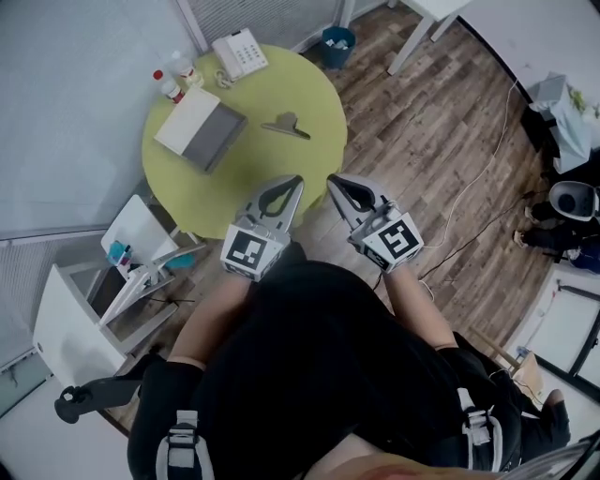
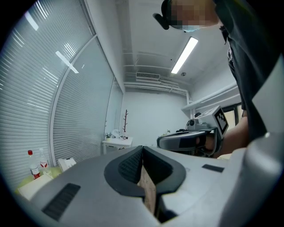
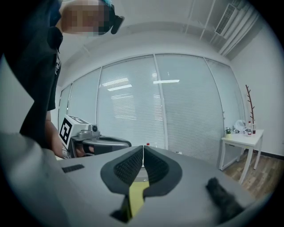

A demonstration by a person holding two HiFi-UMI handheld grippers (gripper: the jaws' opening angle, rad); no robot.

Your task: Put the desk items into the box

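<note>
On the round yellow-green table [image 1: 309, 89], a white-and-grey box [image 1: 202, 129] lies at the left. A black binder clip [image 1: 286, 124] rests near the middle. A white keypad device [image 1: 239, 53] and two small red-capped bottles [image 1: 169, 86] stand at the far edge. Both grippers hover side by side over the table's near edge, well short of the items. My left gripper [image 1: 296, 180] [image 2: 142, 148] is shut and holds nothing. My right gripper [image 1: 331, 180] [image 3: 143, 147] is also shut, nothing between its pads.
A blue waste bin [image 1: 337, 44] and white table legs [image 1: 422, 23] stand beyond the table on the wood floor. White shelving [image 1: 112, 281] is at the lower left. A cable [image 1: 469, 197] runs across the floor at right. A white side table [image 3: 242, 139] stands by the blinds.
</note>
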